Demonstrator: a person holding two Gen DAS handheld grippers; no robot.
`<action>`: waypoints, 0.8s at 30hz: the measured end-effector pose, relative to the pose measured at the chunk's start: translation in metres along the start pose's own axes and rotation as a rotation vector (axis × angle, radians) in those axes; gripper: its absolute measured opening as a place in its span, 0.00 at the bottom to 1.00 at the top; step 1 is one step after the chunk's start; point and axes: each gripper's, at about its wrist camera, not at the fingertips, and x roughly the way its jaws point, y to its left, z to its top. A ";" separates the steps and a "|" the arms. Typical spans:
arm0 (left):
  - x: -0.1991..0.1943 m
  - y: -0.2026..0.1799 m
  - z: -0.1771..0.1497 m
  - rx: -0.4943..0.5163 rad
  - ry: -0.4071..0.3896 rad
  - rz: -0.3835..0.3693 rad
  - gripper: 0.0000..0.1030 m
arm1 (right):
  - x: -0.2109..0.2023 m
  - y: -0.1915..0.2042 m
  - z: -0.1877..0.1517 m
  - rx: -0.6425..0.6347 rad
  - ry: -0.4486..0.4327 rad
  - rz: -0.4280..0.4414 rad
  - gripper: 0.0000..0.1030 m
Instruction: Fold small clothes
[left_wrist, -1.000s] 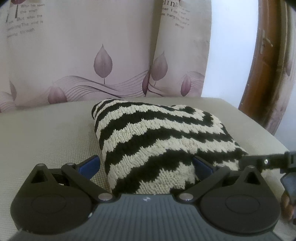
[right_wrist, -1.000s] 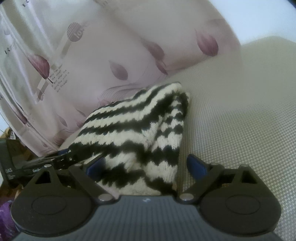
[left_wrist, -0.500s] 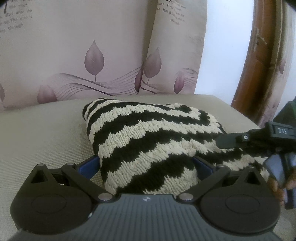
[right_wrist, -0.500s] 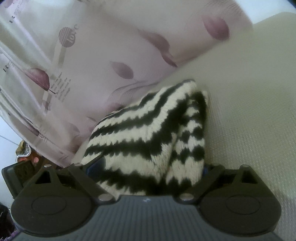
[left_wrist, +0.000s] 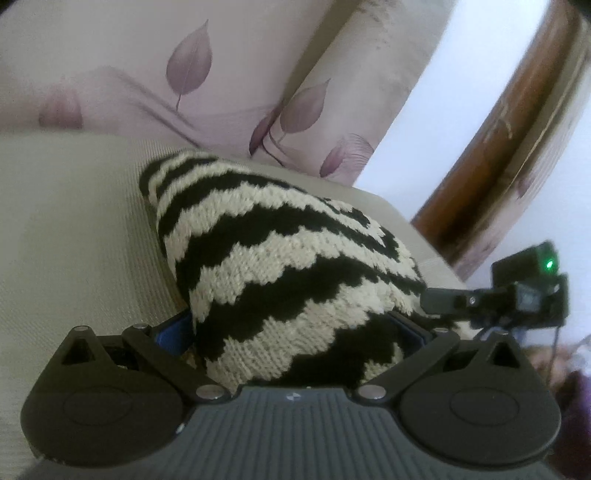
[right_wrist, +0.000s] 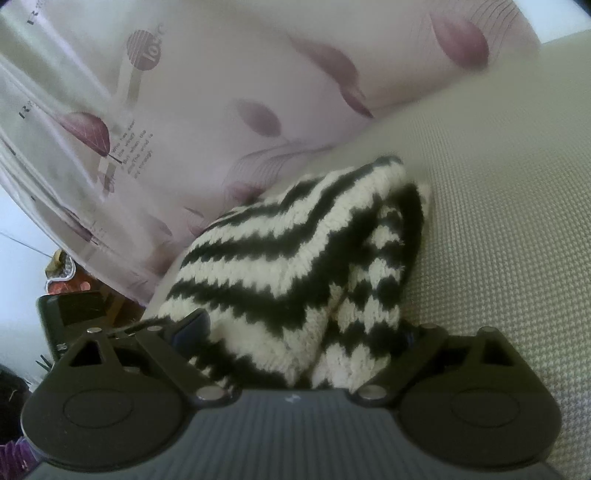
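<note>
A black-and-cream striped knitted garment (left_wrist: 280, 273) was seen bunched on a beige woven surface (left_wrist: 74, 240), in front of a leaf-printed curtain (left_wrist: 207, 81). The near edge of the garment was gripped between the fingers of the left gripper (left_wrist: 291, 332). Its other end was pinched by the fingers of the right gripper (right_wrist: 295, 332), and the folded layers (right_wrist: 369, 280) were seen stacked together.

knit garment (left_wrist: 280, 273): black-cream zigzag stripes | curtain (left_wrist: 207, 74): pale pink, mauve leaves | surface (right_wrist: 498, 206): beige weave
</note>
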 end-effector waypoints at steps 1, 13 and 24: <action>0.002 0.006 0.000 -0.029 0.007 -0.026 1.00 | 0.000 0.000 0.001 0.007 0.000 -0.001 0.93; 0.009 0.048 0.013 -0.237 -0.035 -0.217 1.00 | 0.005 -0.006 0.009 0.030 0.046 0.087 0.96; 0.018 0.042 0.017 -0.171 -0.020 -0.174 0.87 | 0.009 -0.017 0.007 0.076 -0.029 0.162 0.80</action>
